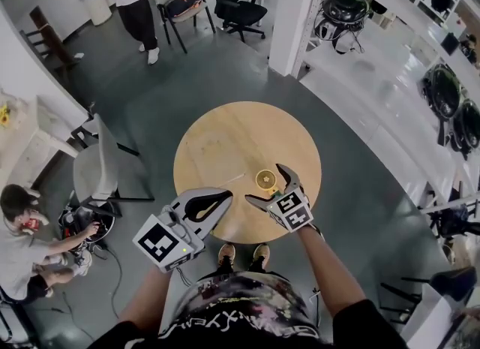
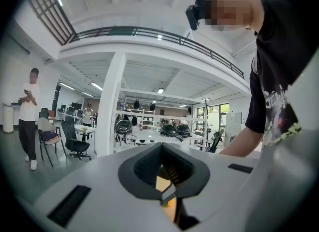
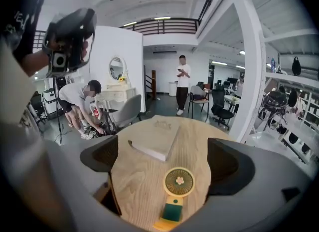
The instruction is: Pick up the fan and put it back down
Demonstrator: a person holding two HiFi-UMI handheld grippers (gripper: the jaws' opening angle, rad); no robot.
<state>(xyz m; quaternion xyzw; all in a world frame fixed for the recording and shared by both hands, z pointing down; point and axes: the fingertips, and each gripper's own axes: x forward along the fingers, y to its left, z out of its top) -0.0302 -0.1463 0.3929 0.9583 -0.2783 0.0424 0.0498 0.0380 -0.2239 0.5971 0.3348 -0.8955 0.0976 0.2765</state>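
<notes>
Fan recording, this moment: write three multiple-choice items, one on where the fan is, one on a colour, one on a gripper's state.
1. Where is the fan?
A. Lying on the round wooden table, between the right gripper's jaws
B. On the floor
C. On a chair

2. What colour is the fan's handle?
A. Red
B. Green
C. Black

3. How do the left gripper's jaws stand?
A. Wide apart
B. Closed on the fan
C. Together, with nothing between them

Answers:
1. A: the right gripper view shows it flat on the wood between the open jaws.
2. B: the handle is green below the yellow head.
3. C: the left gripper view shows the jaws meeting.
</notes>
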